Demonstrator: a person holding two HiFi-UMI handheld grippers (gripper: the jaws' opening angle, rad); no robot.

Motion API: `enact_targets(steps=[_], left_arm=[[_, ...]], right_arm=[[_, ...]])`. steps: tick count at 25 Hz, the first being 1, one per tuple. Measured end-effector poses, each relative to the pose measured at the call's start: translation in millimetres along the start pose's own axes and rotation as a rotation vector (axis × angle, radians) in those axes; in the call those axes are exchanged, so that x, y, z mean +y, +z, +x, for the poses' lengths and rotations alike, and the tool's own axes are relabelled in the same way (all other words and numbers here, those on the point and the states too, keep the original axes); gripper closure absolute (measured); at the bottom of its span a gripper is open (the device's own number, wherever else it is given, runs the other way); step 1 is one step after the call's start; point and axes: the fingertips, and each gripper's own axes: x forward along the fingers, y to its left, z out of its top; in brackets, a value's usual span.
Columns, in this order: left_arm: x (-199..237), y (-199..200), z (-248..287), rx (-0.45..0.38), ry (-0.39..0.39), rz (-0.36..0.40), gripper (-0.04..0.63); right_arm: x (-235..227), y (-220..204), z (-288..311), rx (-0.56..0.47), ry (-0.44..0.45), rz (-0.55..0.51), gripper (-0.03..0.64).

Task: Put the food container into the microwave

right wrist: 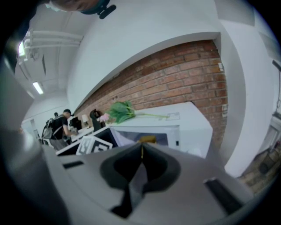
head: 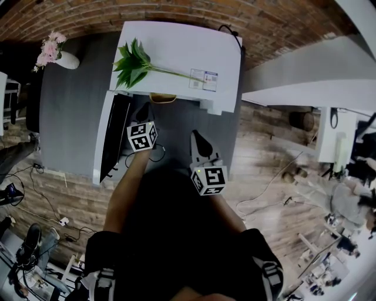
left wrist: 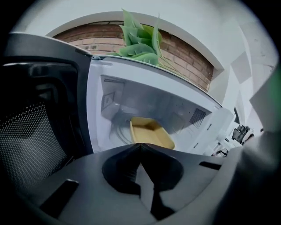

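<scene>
Grey jaws of the left hand-held gripper [left wrist: 140,147] are pressed together, tips meeting, nothing between them. It sits just in front of the microwave's [left wrist: 145,94] open mouth, pointing in. Right hand-held gripper [right wrist: 142,147] likewise closed tight and empty, further back from the microwave and to the right of the left one.

Yellow food container [left wrist: 151,134] rests inside the microwave on the cavity floor, clear of both grippers. Microwave door [left wrist: 39,132] swung wide open on the left side, mesh window dark. Green leafy sprig [head: 134,62] lies on top of the microwave, stem running toward a label [head: 203,79] near its right edge.

Microwave stands on a grey surface [head: 70,117]. Pink flowers [head: 51,47] in a white vase [head: 67,60] to its left. Brick wall [head: 176,12] behind the microwave. A person [right wrist: 59,125] with a backpack stands far off to its left.
</scene>
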Motion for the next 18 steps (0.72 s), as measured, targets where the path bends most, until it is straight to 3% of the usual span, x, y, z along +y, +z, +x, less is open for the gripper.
enact_targets(steps=[9,18], left_arm=[[-24.6,-24.8,10.1,0.057,-0.079,0.048,0.56],[-19.5,-13.8,30.7,0.057,-0.074,0.042,0.56]], right_arm=[[-3.7,-0.9,4.1,0.011,-0.013,0.004,0.584],[-11.9,-2.5,11.4,0.024,-0.028,0.015,0.584]])
